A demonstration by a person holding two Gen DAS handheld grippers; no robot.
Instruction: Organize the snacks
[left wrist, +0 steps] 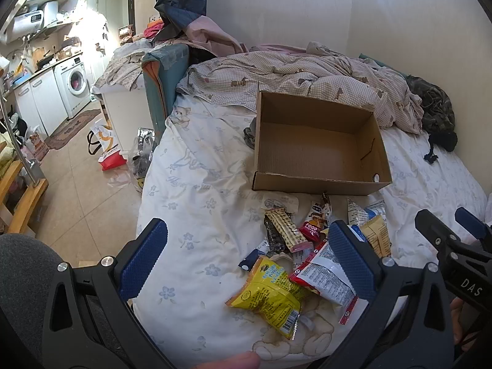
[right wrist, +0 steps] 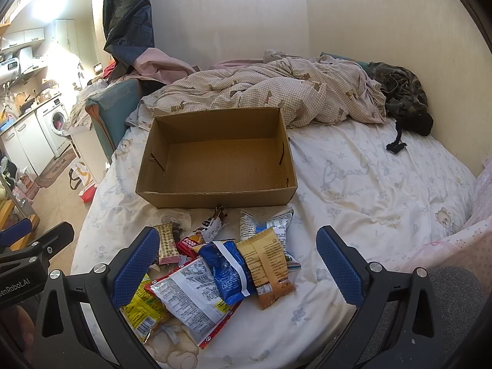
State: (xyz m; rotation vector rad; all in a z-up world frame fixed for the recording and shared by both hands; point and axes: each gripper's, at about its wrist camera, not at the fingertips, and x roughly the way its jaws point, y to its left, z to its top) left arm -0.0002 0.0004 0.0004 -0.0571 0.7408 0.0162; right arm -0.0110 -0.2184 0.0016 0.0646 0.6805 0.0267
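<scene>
Right wrist: quilt [right wrist: 261, 92] behind box [right wrist: 215, 160].

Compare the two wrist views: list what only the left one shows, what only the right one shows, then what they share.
Only the left wrist view shows the clear plastic bag on the floor beside the bed. Only the right wrist view shows the pink floral bedding at the bed's right edge, and the blue snack packet in full. Both show the empty cardboard box, the yellow snack packet, the checked quilt and the washing machine. Both grippers' jaws are open.

A rumpled checked duvet [right wrist: 261, 92] lies near a camouflage garment [right wrist: 399, 89]; a washing machine [left wrist: 75, 81] stands beyond.
</scene>
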